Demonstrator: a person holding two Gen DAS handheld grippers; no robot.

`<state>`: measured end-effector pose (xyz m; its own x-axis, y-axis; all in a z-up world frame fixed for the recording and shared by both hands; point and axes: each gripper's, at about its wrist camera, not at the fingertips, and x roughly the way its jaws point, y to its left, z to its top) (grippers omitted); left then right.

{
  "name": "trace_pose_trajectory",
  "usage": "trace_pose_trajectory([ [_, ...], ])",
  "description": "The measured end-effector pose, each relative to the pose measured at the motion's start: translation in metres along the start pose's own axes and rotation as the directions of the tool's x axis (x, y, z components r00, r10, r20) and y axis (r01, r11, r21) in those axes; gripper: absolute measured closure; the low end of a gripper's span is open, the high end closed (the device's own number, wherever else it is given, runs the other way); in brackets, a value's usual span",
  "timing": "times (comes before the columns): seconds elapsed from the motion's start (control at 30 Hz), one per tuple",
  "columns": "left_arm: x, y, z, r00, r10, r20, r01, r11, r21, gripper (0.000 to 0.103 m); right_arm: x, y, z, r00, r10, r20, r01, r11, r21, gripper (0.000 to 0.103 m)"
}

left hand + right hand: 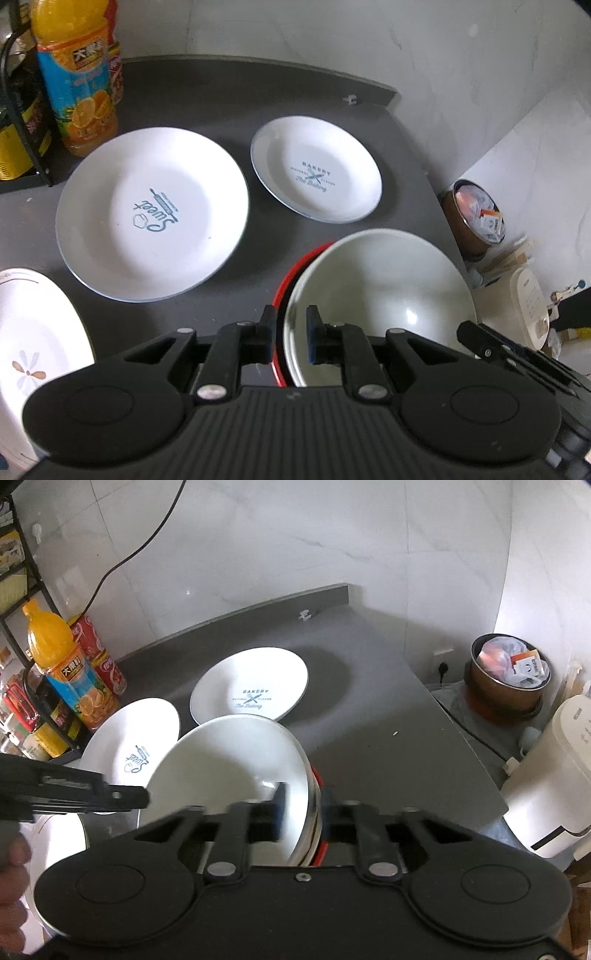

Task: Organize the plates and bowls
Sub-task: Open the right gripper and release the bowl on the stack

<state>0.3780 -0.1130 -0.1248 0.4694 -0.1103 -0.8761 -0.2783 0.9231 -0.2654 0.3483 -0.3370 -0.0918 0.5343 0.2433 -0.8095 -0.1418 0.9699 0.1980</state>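
A white bowl [380,291] sits nested in a red-rimmed bowl [295,266] at the counter's near right. My left gripper [291,332] is shut on their left rim, one finger inside and one outside. My right gripper [301,808] is shut on the right rim of the same white bowl [229,768], with the red-rimmed bowl [323,849] showing below. Flat on the dark counter [229,103] lie a "Sweet" plate [151,214] and a smaller "Bakery" plate [316,170]. A flower-patterned plate [33,332] lies at the near left.
An orange juice bottle [74,74] and a red can [103,657] stand at the back left beside a black wire rack [22,122]. Past the counter's right edge are a full bin [509,675] and a white appliance [554,775]. A hand [11,867] shows at the left.
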Motion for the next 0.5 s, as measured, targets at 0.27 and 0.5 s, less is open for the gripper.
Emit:
trace_pose_trajectory([
  [0.27,-0.021,0.025,-0.004,0.999,0.009,0.034,-0.007,0.999,-0.048,0.089,0.014,0.002,-0.003,0.999,-0.042,-0.034,0.042,0.999,-0.016,0.1],
  [0.5,-0.038,0.057,-0.01,0.998,0.023,0.054,-0.018,0.995,-0.102,0.086,0.007,0.012,0.003,0.996,-0.068,-0.054,0.069,0.997,0.02,0.083],
])
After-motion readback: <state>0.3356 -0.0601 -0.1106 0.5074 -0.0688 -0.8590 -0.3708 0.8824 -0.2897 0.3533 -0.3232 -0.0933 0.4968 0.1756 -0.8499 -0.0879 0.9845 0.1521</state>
